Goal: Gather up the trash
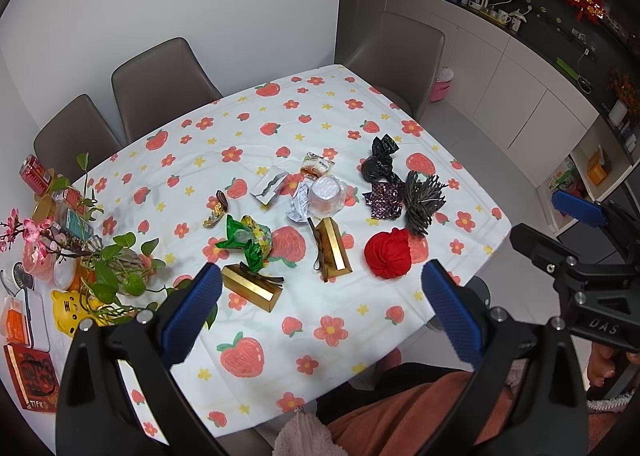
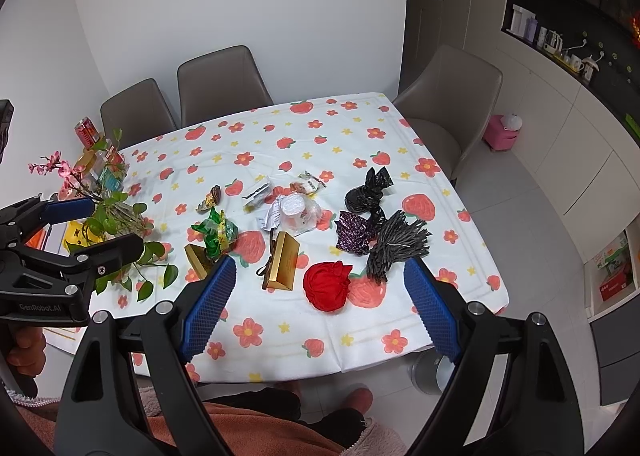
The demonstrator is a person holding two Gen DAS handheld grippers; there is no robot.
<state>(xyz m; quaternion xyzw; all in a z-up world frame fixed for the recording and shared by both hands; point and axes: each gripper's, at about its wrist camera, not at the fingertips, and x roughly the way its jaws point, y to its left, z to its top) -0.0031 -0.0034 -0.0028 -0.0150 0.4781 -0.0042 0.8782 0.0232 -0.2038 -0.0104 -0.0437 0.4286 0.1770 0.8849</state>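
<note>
Both grippers, left [image 1: 320, 312] and right [image 2: 320, 308], hang wide apart and empty above the table's [image 1: 360, 320] near edge, surveying trash clustered around the cup [image 1: 326, 196]

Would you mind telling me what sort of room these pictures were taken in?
Most likely a home dining area: a table under a fruit-print cloth, upholstered chairs drawn up to it, and a sideboard counter with mugs and a kettle.

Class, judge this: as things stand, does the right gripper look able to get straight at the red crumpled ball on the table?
Probably yes. The right gripper is open and empty above the near table edge, and the red ball lies ahead of its fingers with nothing on top or in between.
</note>
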